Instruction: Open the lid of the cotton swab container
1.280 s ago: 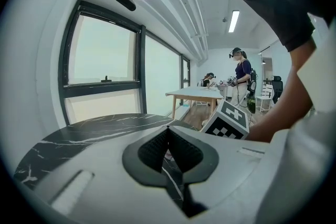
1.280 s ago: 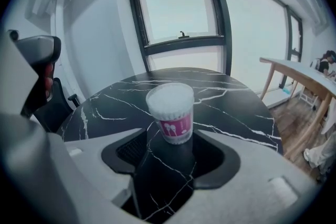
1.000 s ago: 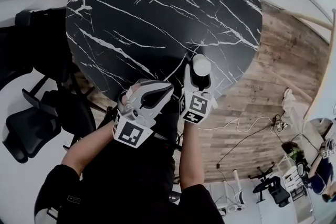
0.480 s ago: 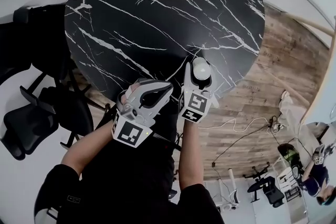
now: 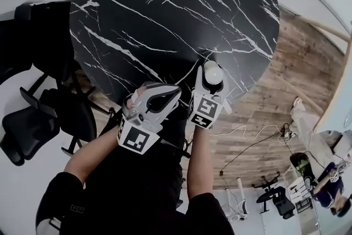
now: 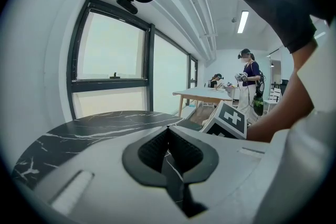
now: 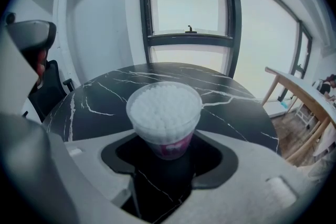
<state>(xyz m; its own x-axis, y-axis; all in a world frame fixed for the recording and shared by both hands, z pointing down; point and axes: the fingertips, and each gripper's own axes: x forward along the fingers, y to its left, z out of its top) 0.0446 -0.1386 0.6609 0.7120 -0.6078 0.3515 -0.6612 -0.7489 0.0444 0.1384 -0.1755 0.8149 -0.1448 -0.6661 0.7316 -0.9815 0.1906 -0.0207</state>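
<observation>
Nearest to me, the left gripper is in front of the person's body, at the 6 o'clock edge of the table. Its jaws are fully together and nothing is between them. Close beside it, at its 3 o'clock, is the right gripper, which points forward and down. Its jaws stand apart by the width of the container. Their tips sit against the two sides of its lower body, so I read it as gripped.

The container is a clear round tub full of white swab heads, with a pink label low on it. I cannot tell if a clear lid is on top, nor if its bottom rests on the table or is lifted. It is at the 5 o'clock edge of the round black marble top.

Farther out, a black chair stands at the table's 8 o'clock, and a wooden floor shows at its 4 o'clock. Beyond the table, the right gripper view shows a window.
</observation>
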